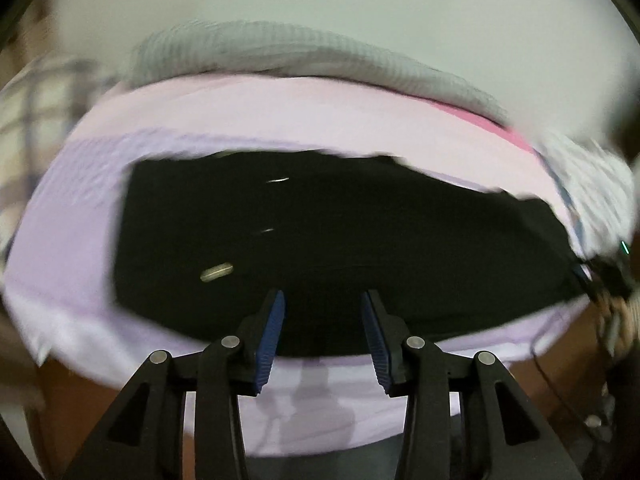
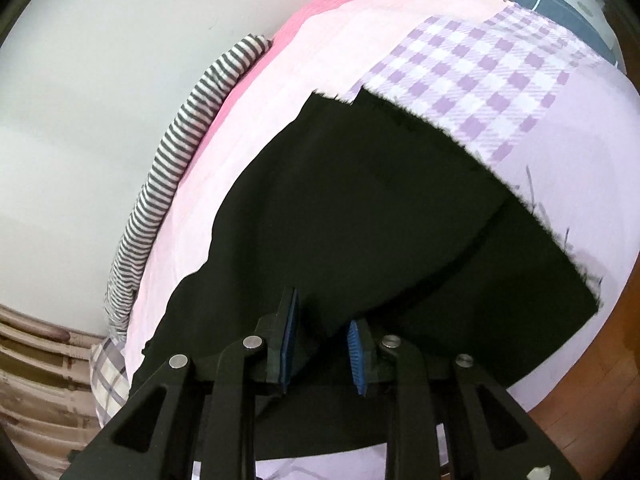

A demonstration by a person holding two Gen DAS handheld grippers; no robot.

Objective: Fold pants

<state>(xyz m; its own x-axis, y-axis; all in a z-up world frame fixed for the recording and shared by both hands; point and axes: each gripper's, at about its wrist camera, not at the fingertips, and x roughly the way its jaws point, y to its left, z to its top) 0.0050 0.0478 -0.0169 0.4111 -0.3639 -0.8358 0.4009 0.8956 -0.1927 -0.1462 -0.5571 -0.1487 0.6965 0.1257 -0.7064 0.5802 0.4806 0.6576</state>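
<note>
Pants (image 1: 340,232), black, lie flat on the pale lilac bedsheet (image 1: 80,248), and from what I can see they already sit as a broad folded slab near the front edge of the bed. In the left wrist view their long axis runs across the picture, left to right, with the near hem just ahead of my left gripper (image 1: 323,316); its blue pads (image 1: 272,340) stand apart with nothing between them, so that tool is released and hovering over the near edge of the cloth. In the right wrist view the pants stretch away up and to the right toward the checked lilac patch (image 2: 480,92) of the sheet, and a diagonal fold line crosses them. My right gripper (image 2: 322,344) sits low at the near edge of the fabric, its jaws narrowly parted; black cloth fills the gap, but I cannot tell whether the pads actually pinch it or merely hang above it. I judge the right hand the nearer one to the cloth, so the coming fold probably turns on lifting that near edge and carrying it along the long axis. A striped grey garment (image 2: 180,152) lies along the far edge of the bed by the wall (image 2: 100,80), well clear. I can read no brand, label or writing anywhere; small pale glints on the pants in the left view are too blurred to identify.
</note>
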